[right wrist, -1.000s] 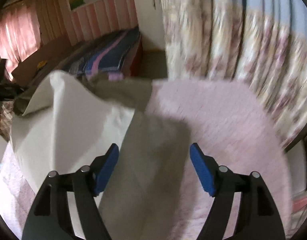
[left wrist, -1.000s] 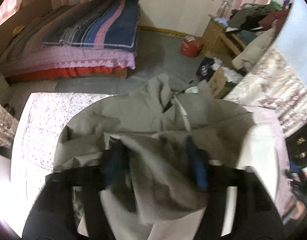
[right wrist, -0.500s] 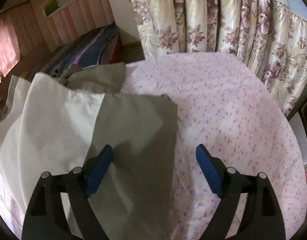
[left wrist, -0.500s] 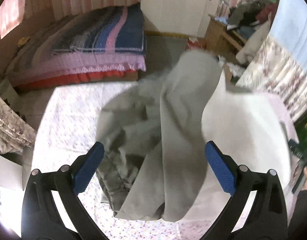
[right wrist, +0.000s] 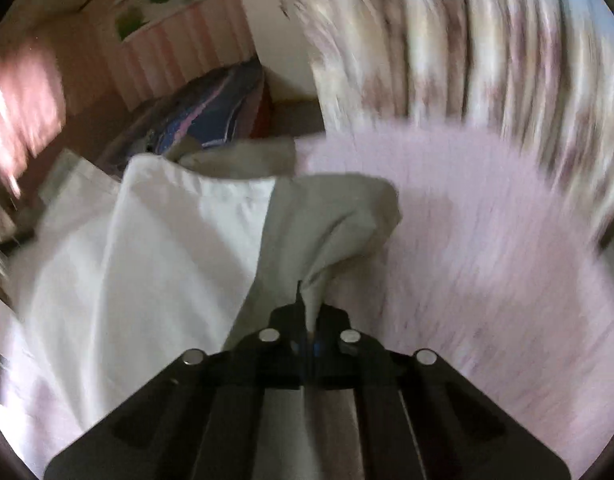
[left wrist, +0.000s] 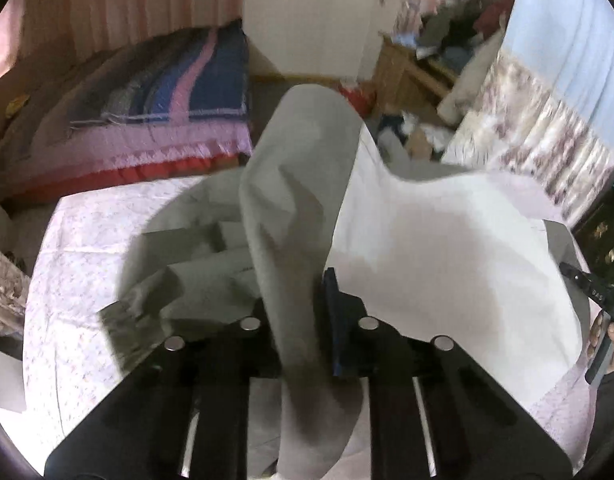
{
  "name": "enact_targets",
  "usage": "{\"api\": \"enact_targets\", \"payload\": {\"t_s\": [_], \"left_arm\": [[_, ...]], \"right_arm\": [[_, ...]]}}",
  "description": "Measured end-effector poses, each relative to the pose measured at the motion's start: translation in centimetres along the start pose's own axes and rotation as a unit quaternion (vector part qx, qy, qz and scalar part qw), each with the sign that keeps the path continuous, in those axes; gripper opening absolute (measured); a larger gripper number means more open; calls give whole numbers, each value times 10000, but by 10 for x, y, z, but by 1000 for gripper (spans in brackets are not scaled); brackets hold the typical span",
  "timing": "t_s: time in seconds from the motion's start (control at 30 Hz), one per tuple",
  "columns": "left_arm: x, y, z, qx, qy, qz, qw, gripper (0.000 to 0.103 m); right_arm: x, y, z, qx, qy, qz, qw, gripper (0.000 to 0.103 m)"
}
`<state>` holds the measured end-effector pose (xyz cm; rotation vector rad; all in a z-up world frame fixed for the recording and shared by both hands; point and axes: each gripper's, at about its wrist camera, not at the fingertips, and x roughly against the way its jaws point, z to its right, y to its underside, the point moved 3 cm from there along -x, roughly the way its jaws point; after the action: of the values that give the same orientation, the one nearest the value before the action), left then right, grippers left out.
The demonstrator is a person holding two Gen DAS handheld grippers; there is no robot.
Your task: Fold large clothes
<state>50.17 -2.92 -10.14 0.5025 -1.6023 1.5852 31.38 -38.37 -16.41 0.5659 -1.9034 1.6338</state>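
Note:
A large grey garment [left wrist: 299,168] with a pale lining lies bunched on a table with a pink floral cloth [left wrist: 79,240]. My left gripper [left wrist: 303,312] is shut on a fold of the garment, which rises in front of it. My right gripper [right wrist: 309,320] is shut on another edge of the same garment [right wrist: 331,224], pinched to a point between the jaws. The garment spreads to the left in the right wrist view, which is motion blurred. The right gripper and the hand holding it show at the right edge of the left wrist view [left wrist: 599,300].
A bed with a striped blanket [left wrist: 155,96] stands beyond the table. A wooden desk piled with clothes [left wrist: 435,52] is at the back right. Floral curtains [right wrist: 487,60] hang close behind the table's right side. Clutter lies on the floor [left wrist: 407,128].
Half a second ago both grippers were open over the garment. Now both have shut on its fabric and lifted it; the right view blurs with motion.

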Motion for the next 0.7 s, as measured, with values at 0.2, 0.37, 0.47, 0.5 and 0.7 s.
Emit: {"api": "enact_targets", "payload": {"t_s": [0.2,0.37,0.47,0.5,0.7], "left_arm": [[96,32,-17,424,-204,1376,9894,6],[125,44,-44,947,-395,1702,9801,21],[77,36,-78,1243,-706,1124,9833,67],[54,34,-90,1285,-847,827,9846,71],[29,35,-137,1894,-1057,441,9752,96]], "right_arm": [[85,-81,-77,1325,609,2044,9680,1],[64,-127,-107,1773,856,2093,9578,1],[-21,-129,-104,1957,1222,964,9682,2],[-47,-123,-100,1956,1255,580,9709,4],[-76,-102,-38,439,615,-189,9970,56]]}}
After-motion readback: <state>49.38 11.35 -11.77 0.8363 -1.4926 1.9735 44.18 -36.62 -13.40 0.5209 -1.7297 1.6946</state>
